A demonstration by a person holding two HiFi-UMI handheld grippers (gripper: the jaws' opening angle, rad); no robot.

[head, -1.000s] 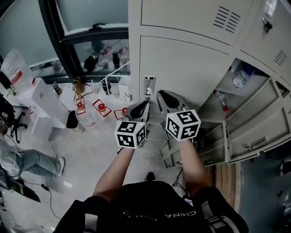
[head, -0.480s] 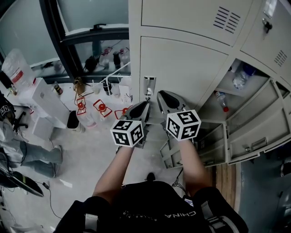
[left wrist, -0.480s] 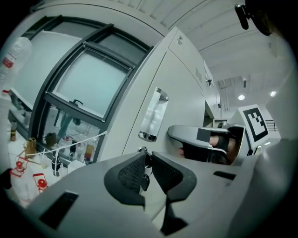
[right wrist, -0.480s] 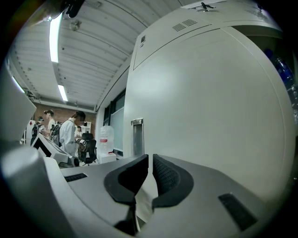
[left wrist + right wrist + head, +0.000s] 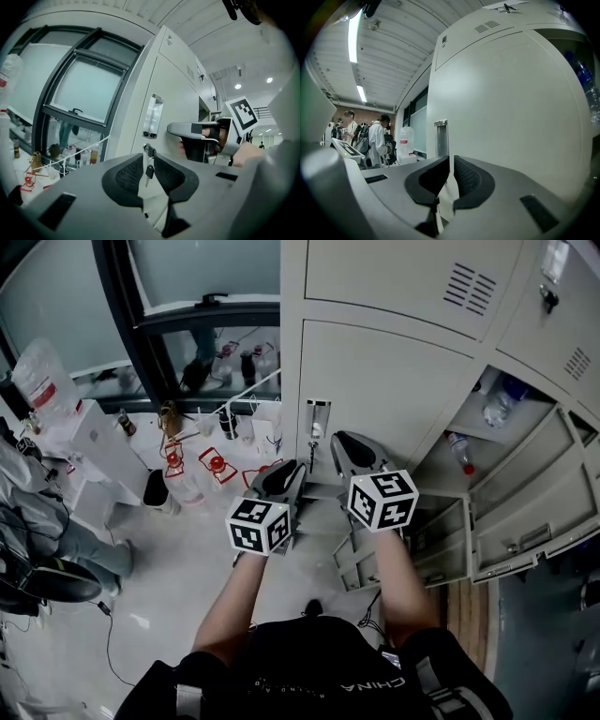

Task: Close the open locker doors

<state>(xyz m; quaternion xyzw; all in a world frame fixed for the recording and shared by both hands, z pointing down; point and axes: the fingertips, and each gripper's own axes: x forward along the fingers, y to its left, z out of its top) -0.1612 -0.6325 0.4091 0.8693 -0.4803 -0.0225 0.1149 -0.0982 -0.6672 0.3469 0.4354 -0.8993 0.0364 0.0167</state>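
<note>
Locker door, closed, just before right gripper

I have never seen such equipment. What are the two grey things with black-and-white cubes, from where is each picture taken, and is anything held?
No robot: a person holds a grey hand-held gripper in each hand; the patterned cubes belong to them. The head view looks down from the person's head: the left hand-held gripper and the right hand-held gripper point at a closed beige metal locker door. To its right, open beige locker doors show clear plastic bottles inside. The other views come from cameras on each gripper. In the left gripper view the jaws have just been opening; a small dark key hanging from the silver lock shows in the gap, not pressed. In the right gripper view the jaws stand almost together, holding nothing.
</note>
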